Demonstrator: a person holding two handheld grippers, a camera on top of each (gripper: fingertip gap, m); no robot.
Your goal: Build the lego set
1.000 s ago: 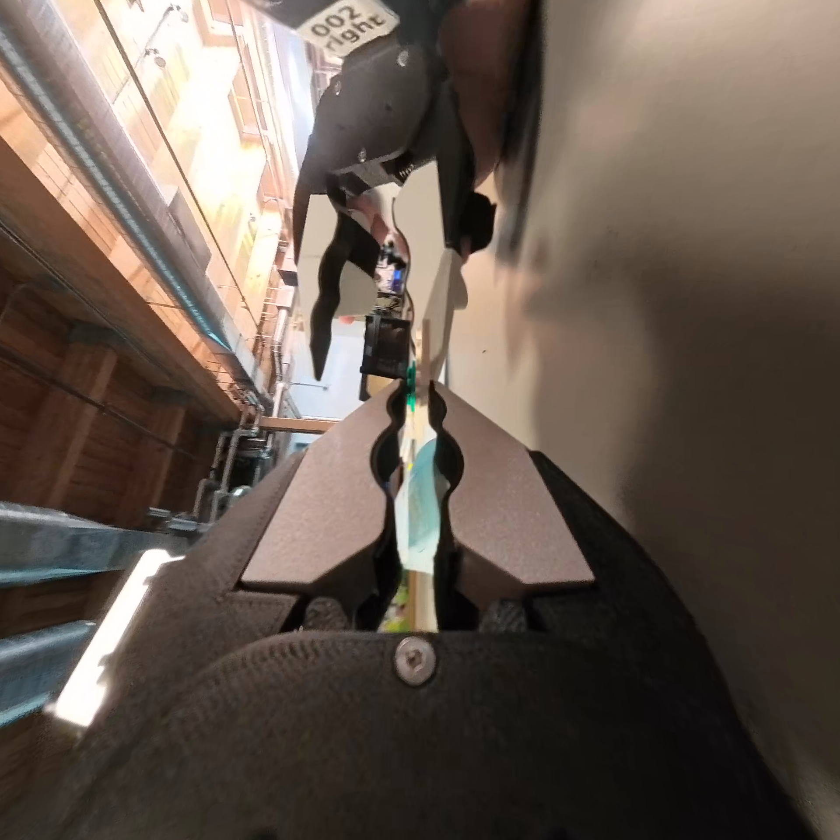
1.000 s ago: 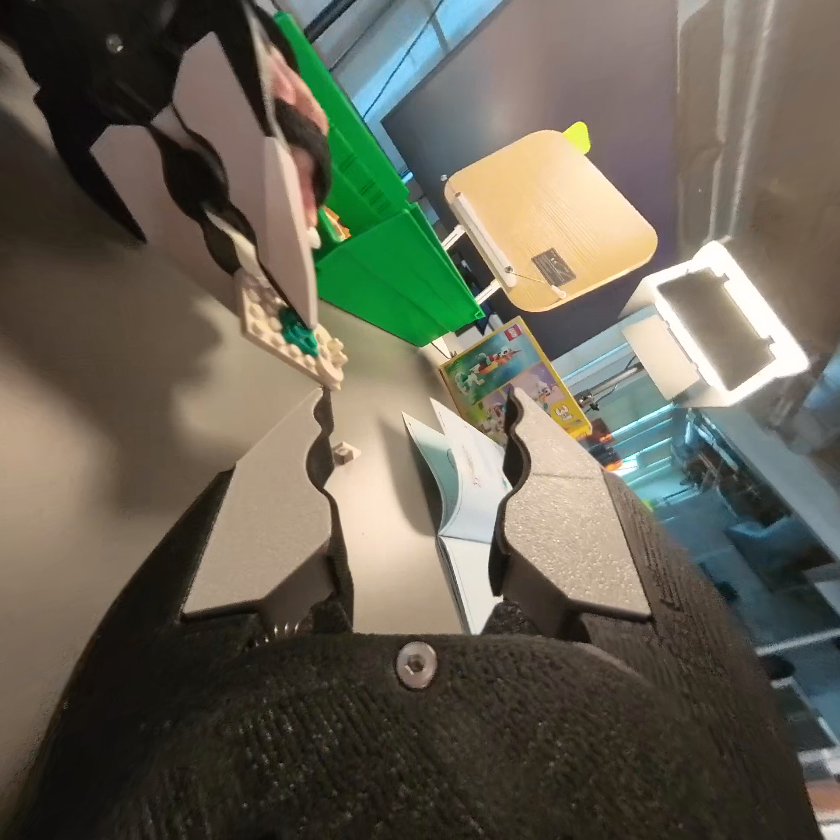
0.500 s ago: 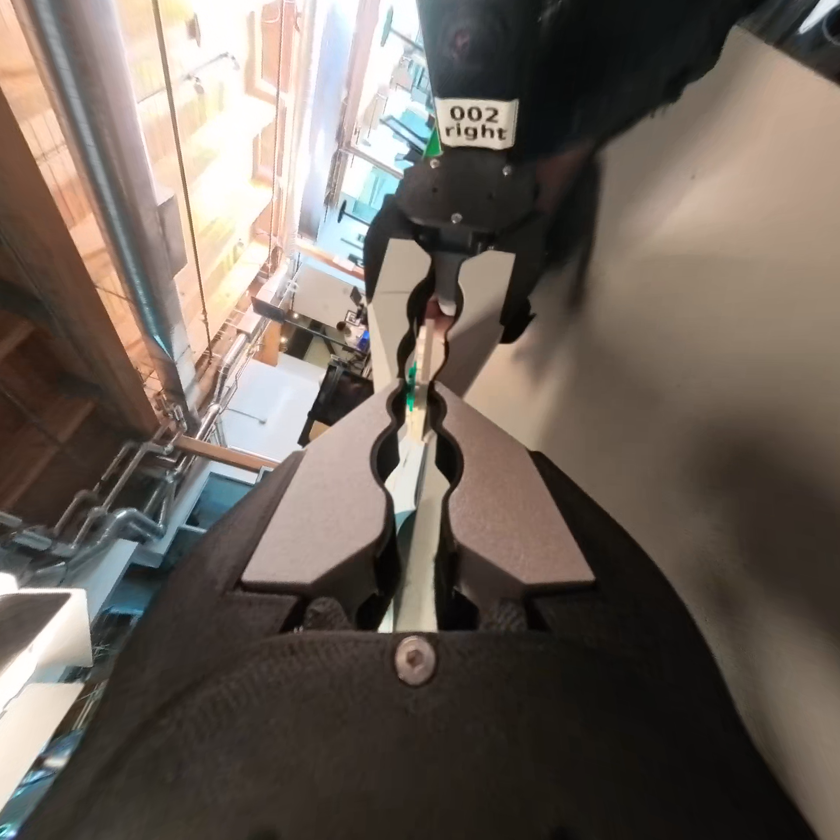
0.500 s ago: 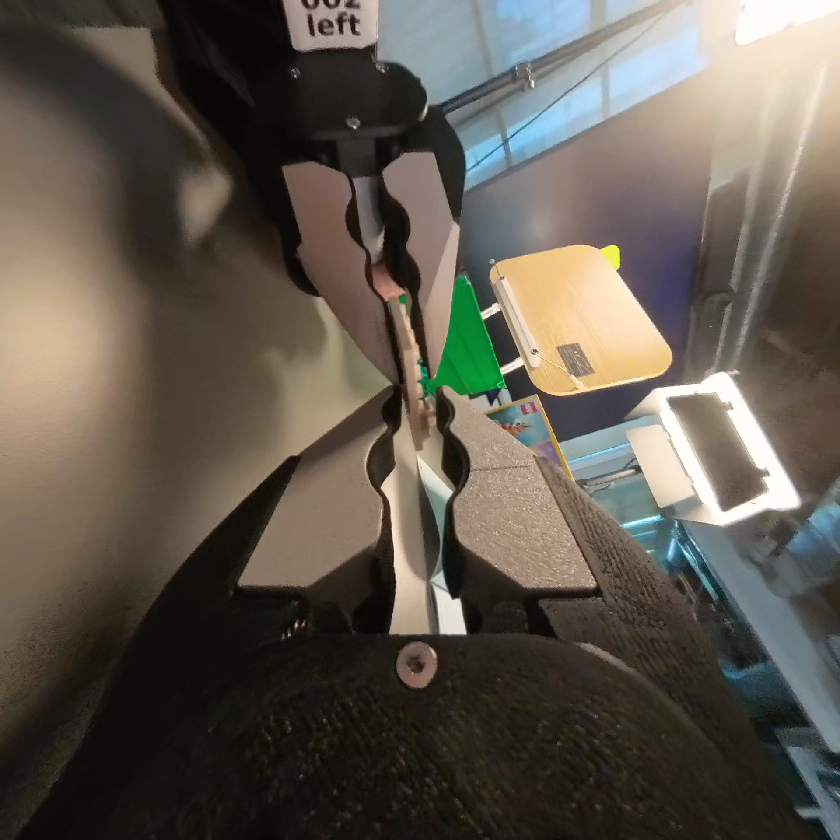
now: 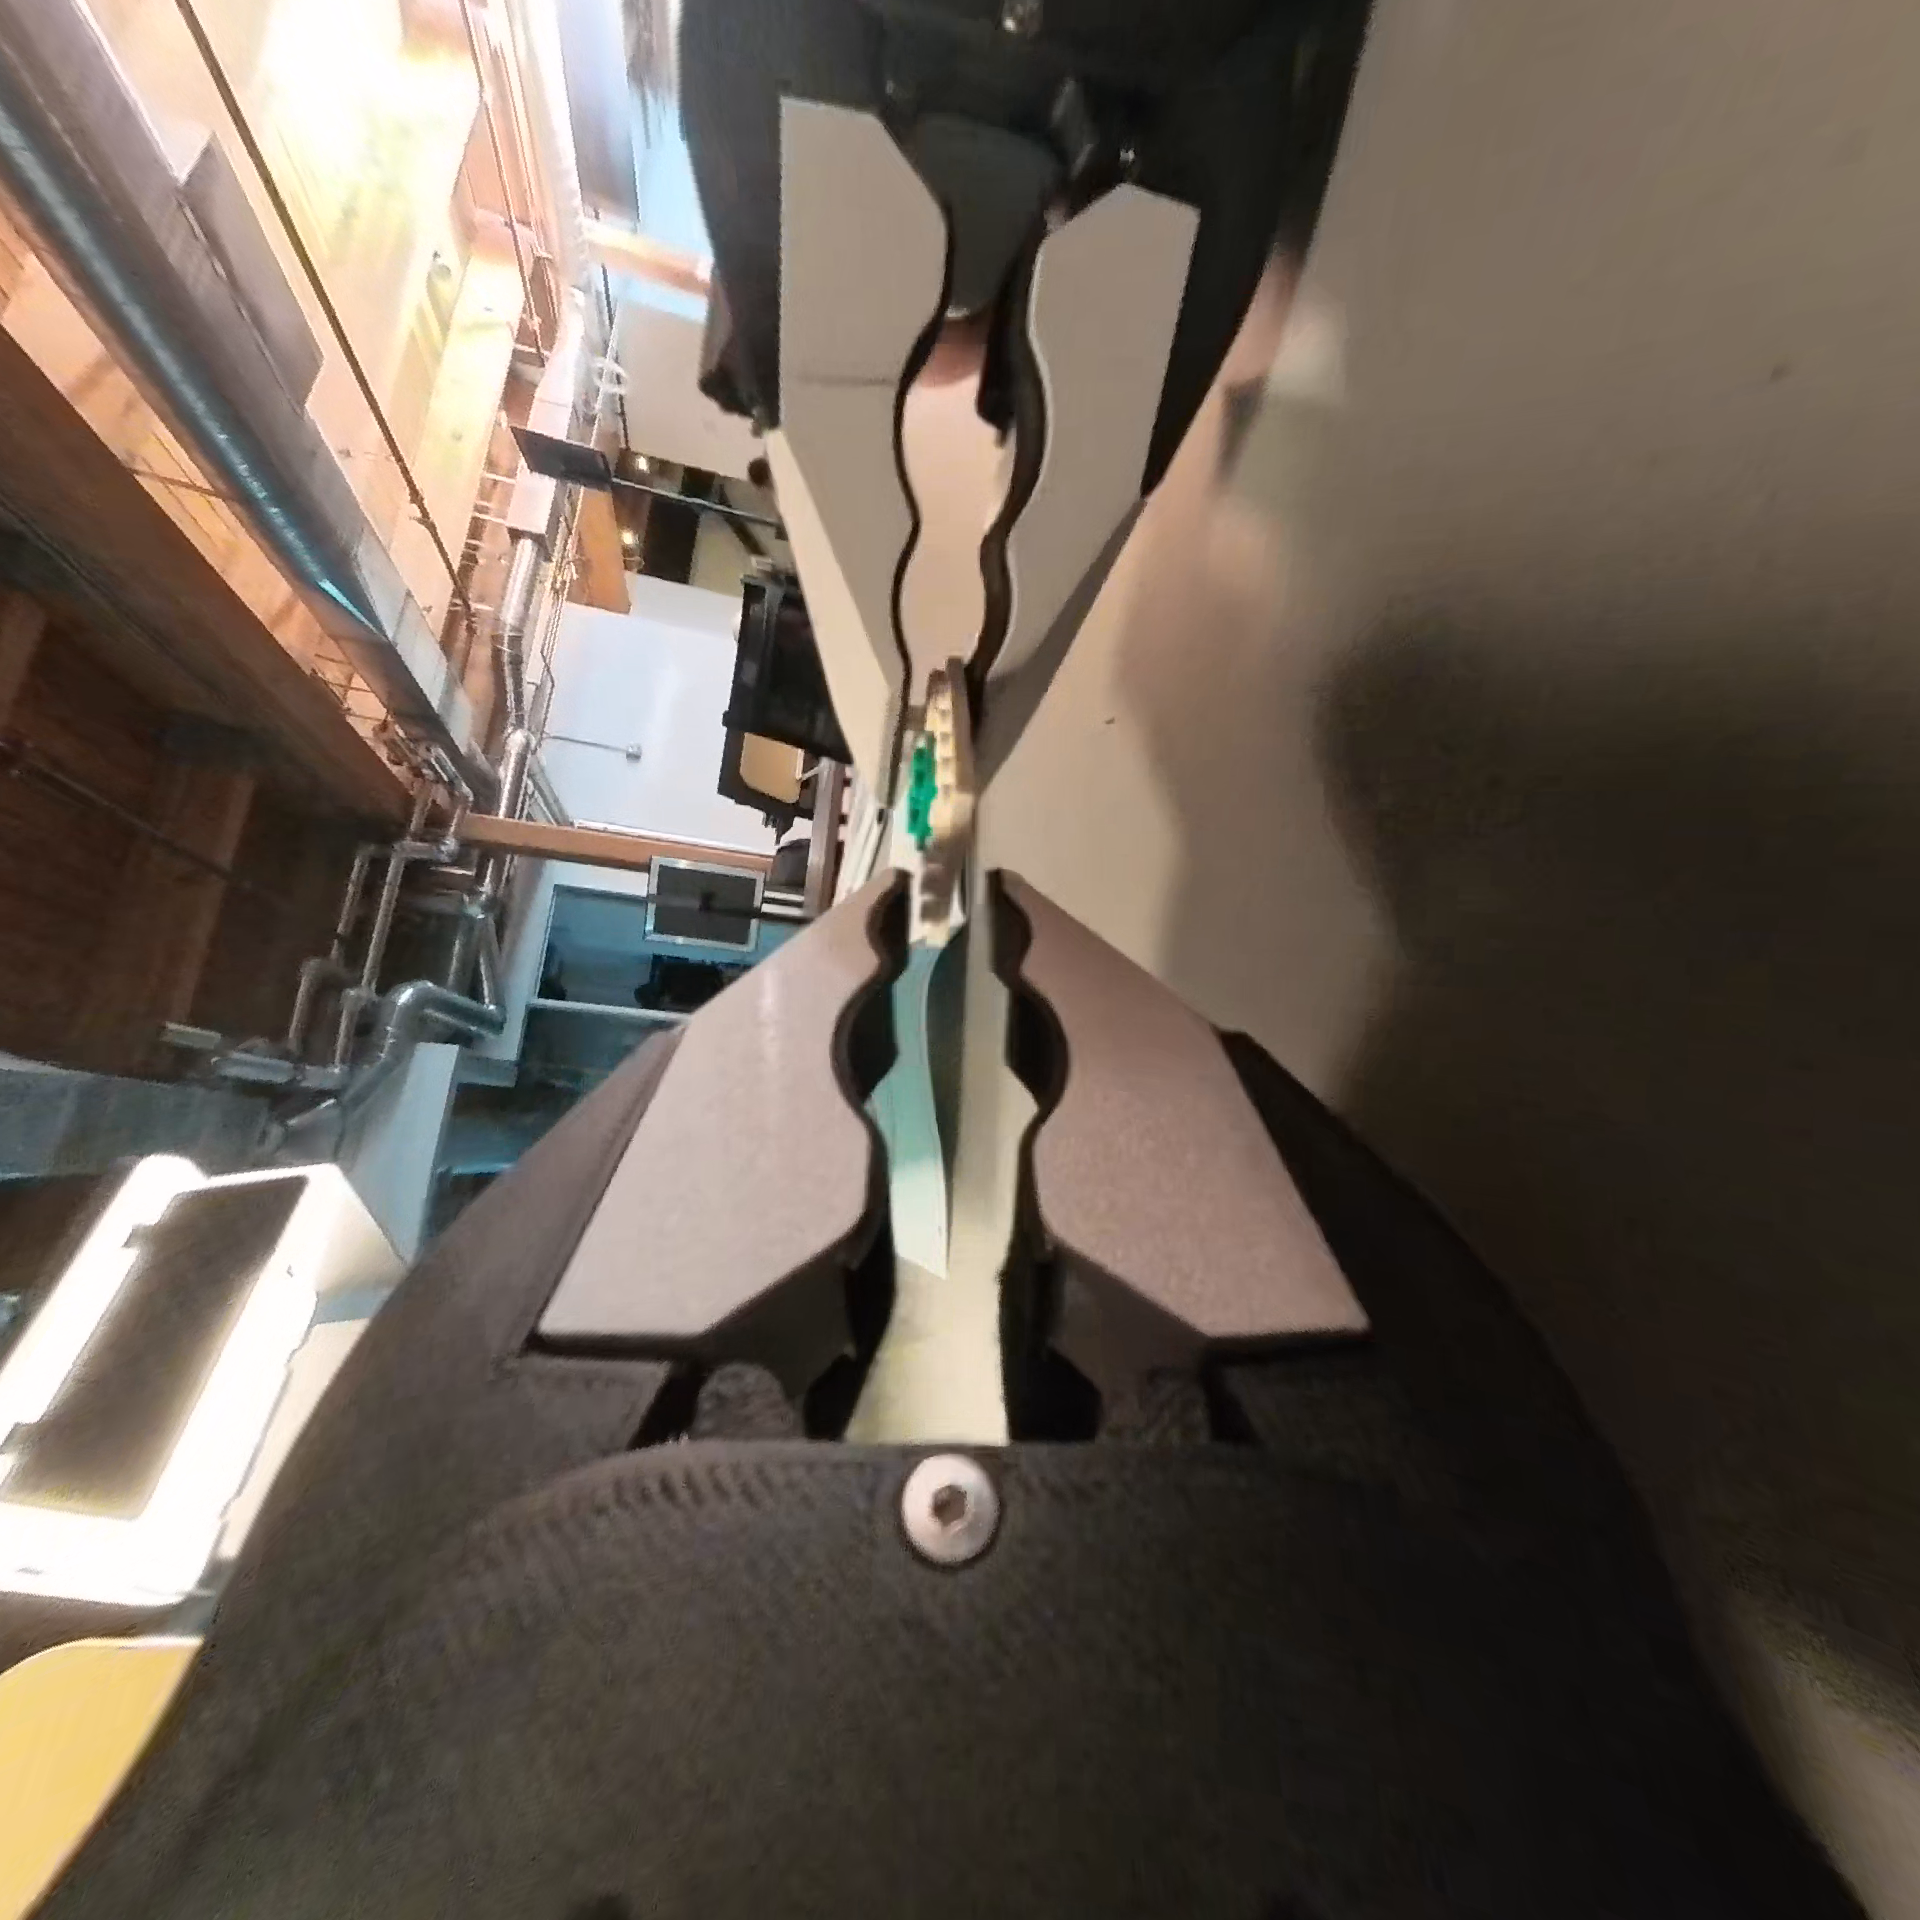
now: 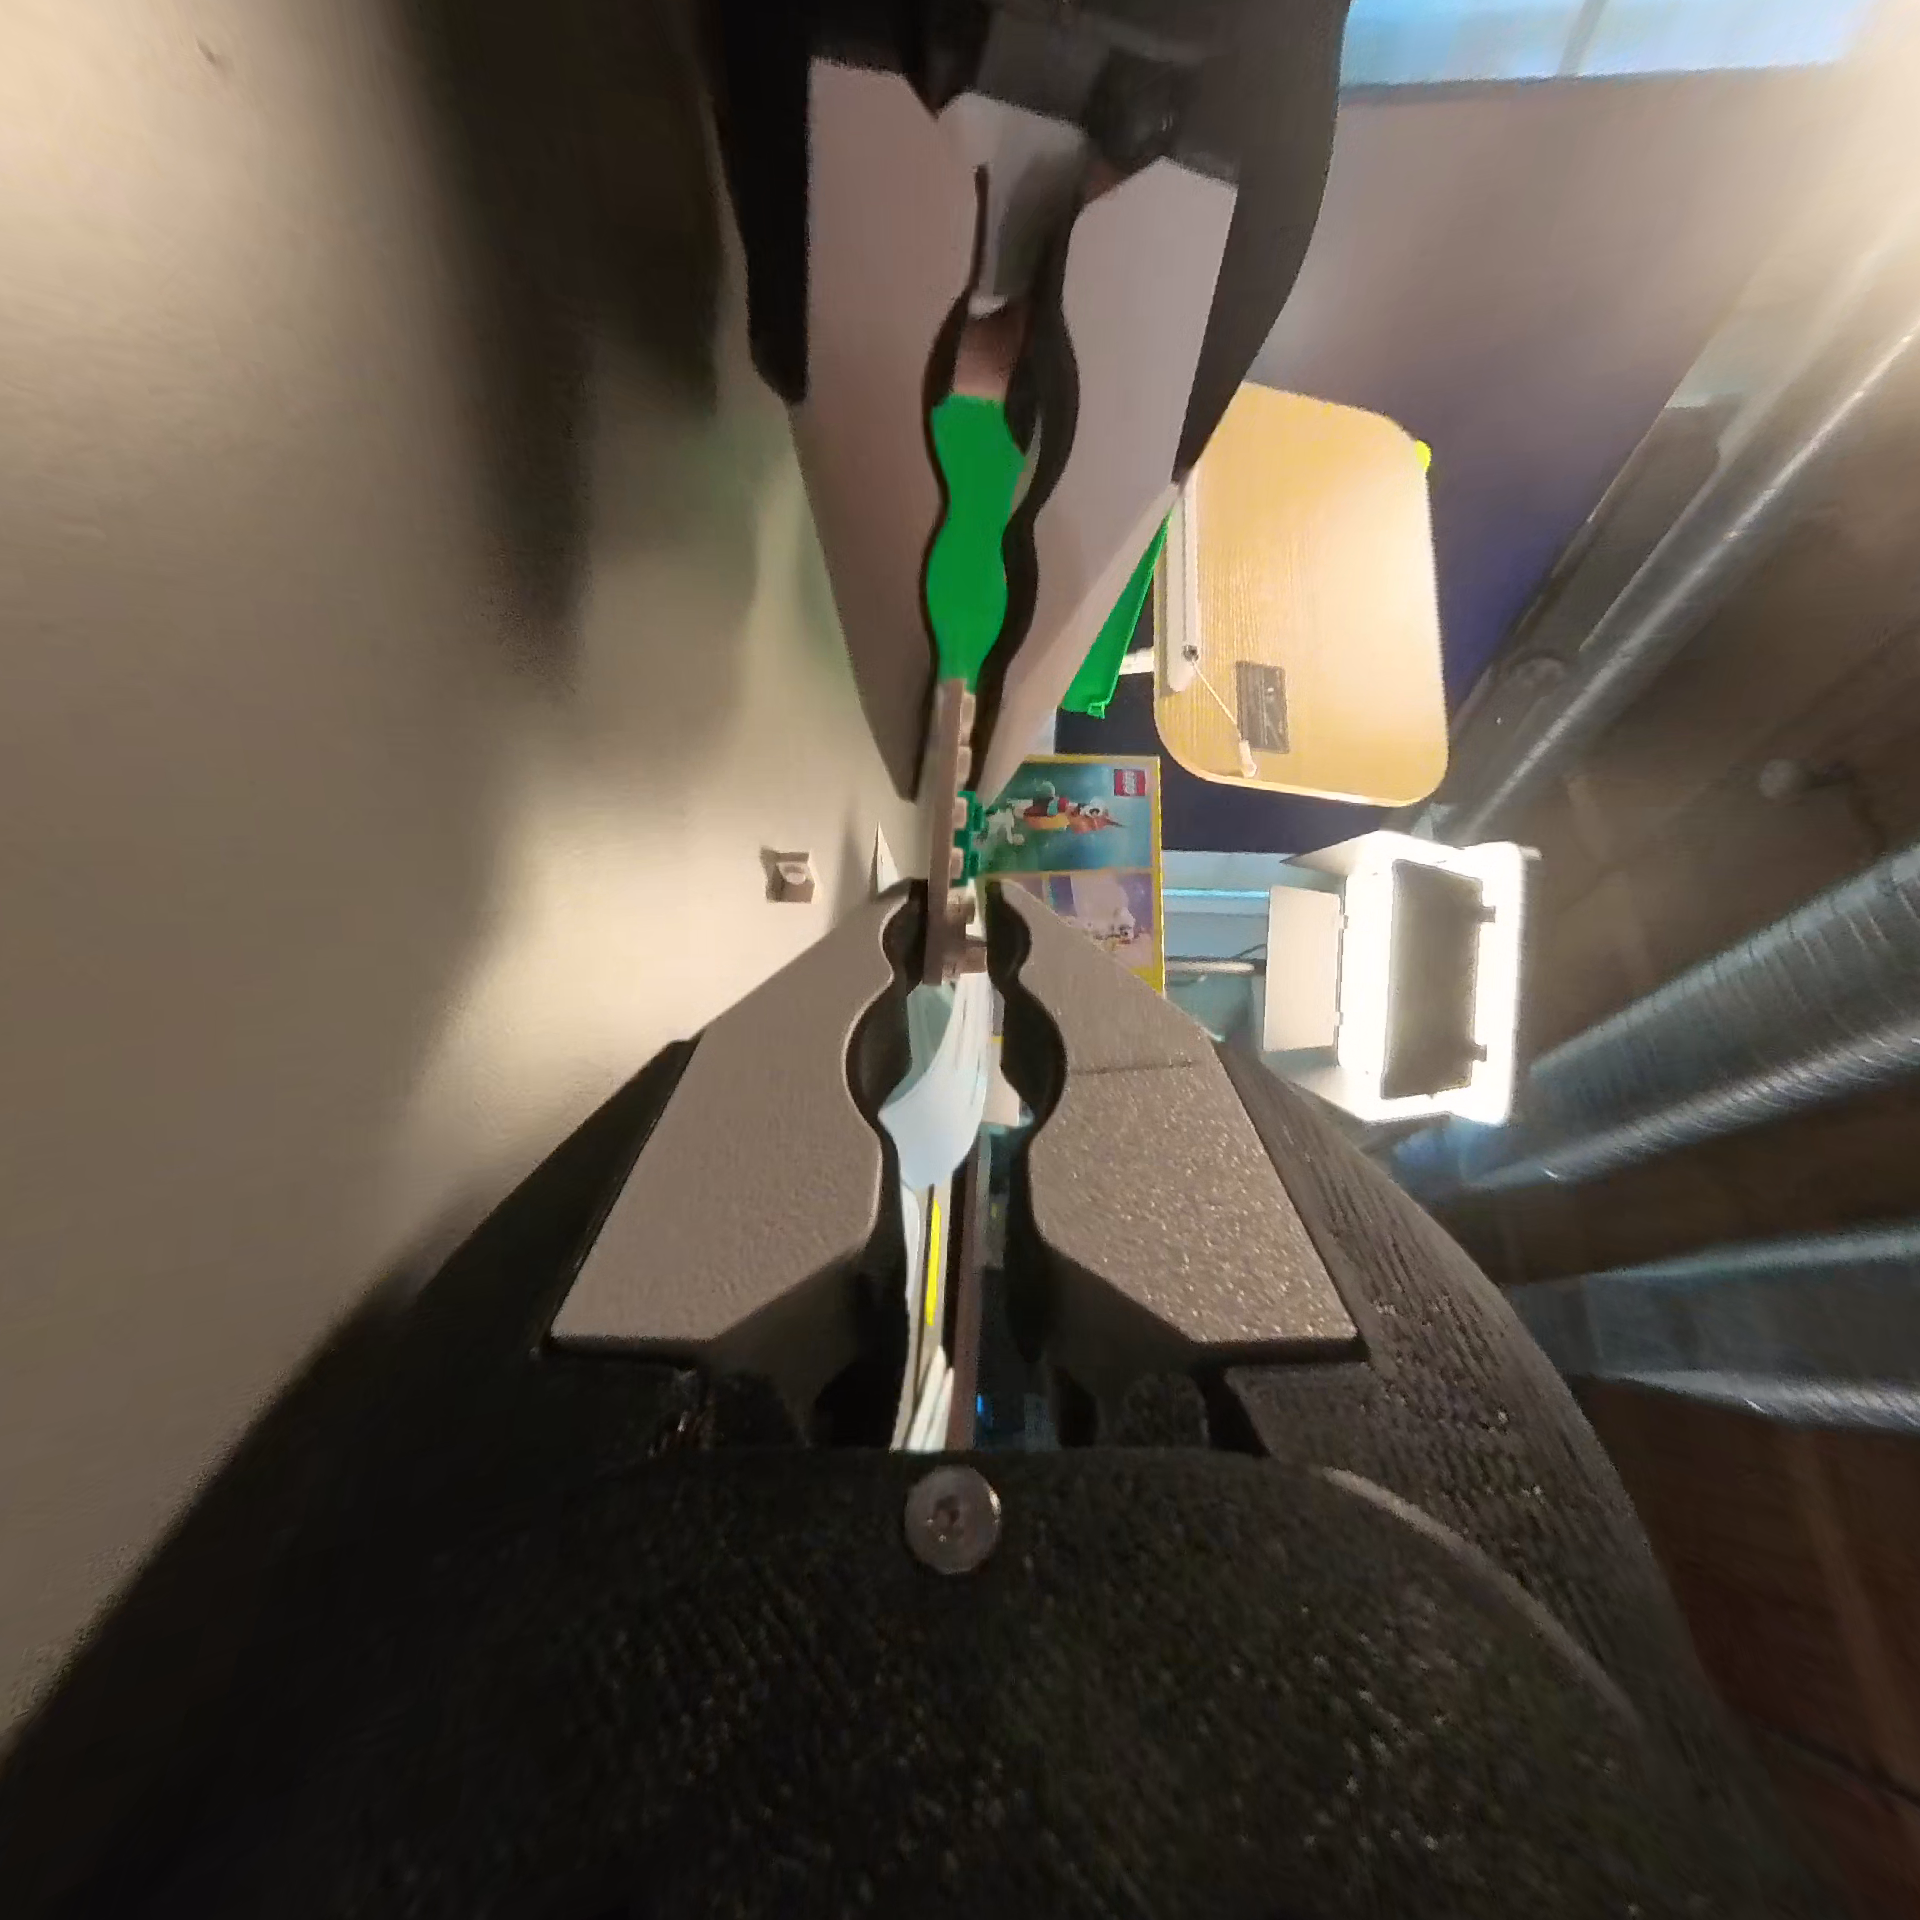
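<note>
A white lego plate (image 5: 951, 800) with a small green piece (image 5: 918, 795) on it is held edge-on in the air between my two grippers, which face each other tip to tip. My left gripper (image 5: 945, 888) is shut on one end of the plate. My right gripper (image 6: 956, 899) is shut on the other end of the plate (image 6: 948, 831), whose green piece (image 6: 971, 826) sticks out sideways. The right gripper (image 5: 940, 670) comes in from the top of the left wrist view, and the left gripper (image 6: 951, 784) from the top of the right wrist view.
The grey table (image 6: 312, 623) stands close beside both grippers. A small light loose piece (image 6: 790, 875) lies on it. An open instruction booklet (image 6: 935, 1101), the lego box (image 6: 1081, 831), a green bin (image 6: 1117, 644), a wooden tray table (image 6: 1309, 592) and a light panel (image 6: 1403, 977) lie beyond.
My right gripper was open and off to the side; it swung round to face the left gripper and closed on the plate's free end. The left gripper kept its hold.
</note>
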